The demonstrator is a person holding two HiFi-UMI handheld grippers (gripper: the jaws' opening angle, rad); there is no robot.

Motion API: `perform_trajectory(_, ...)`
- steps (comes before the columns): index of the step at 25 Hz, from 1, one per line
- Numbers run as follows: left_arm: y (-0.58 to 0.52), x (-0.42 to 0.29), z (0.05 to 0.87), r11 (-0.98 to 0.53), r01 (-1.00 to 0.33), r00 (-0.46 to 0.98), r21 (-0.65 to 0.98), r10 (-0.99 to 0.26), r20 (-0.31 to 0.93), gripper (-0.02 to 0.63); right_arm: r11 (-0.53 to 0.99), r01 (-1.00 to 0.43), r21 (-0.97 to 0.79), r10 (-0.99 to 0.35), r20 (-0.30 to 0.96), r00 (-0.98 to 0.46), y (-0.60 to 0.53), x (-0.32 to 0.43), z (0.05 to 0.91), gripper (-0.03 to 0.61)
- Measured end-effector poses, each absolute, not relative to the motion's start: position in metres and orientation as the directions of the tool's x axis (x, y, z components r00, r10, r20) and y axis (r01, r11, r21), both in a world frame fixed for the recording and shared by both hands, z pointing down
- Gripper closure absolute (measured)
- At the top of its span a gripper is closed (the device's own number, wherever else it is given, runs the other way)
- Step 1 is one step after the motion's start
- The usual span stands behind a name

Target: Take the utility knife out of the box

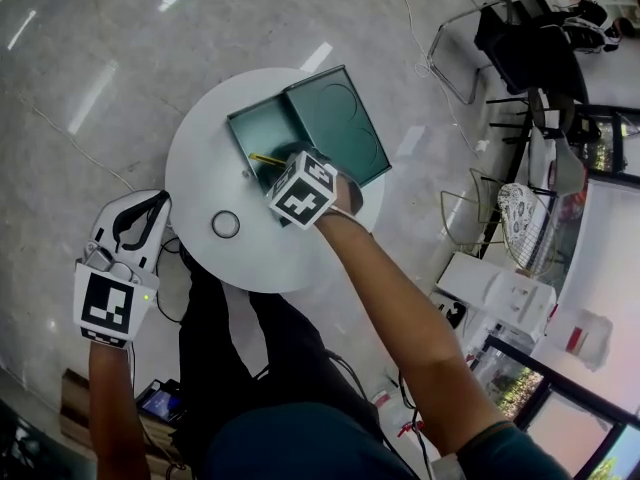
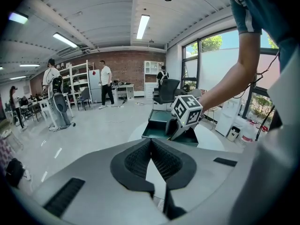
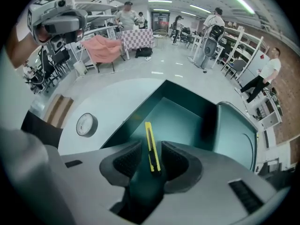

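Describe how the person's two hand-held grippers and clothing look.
Both the left hand-held gripper and right hand-held gripper have pale grey-white shells, black ribbed pads and a white cube with black square markers. The person wears a dark teal short sleeve.

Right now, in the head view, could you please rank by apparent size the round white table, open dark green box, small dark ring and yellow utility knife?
1. Round white table
2. Open dark green box
3. Small dark ring and yellow utility knife: alike, knife partly hidden, unranked.
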State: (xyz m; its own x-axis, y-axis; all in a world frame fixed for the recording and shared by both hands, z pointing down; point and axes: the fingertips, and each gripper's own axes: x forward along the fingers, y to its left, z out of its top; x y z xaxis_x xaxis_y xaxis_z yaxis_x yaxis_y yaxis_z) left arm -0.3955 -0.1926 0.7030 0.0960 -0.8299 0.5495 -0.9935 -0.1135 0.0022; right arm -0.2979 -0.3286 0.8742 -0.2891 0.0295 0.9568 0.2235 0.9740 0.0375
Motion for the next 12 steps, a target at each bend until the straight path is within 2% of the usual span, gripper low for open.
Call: perform_trajectory(12,-0.176,-0.409,0.712,-0.075,-0.997,0.070,0.014,-0.831,0.552,0.595,0.842,0.524,0.125,-0.031,0.983,-0.184,-0.312,-0.320,0.887,0.448)
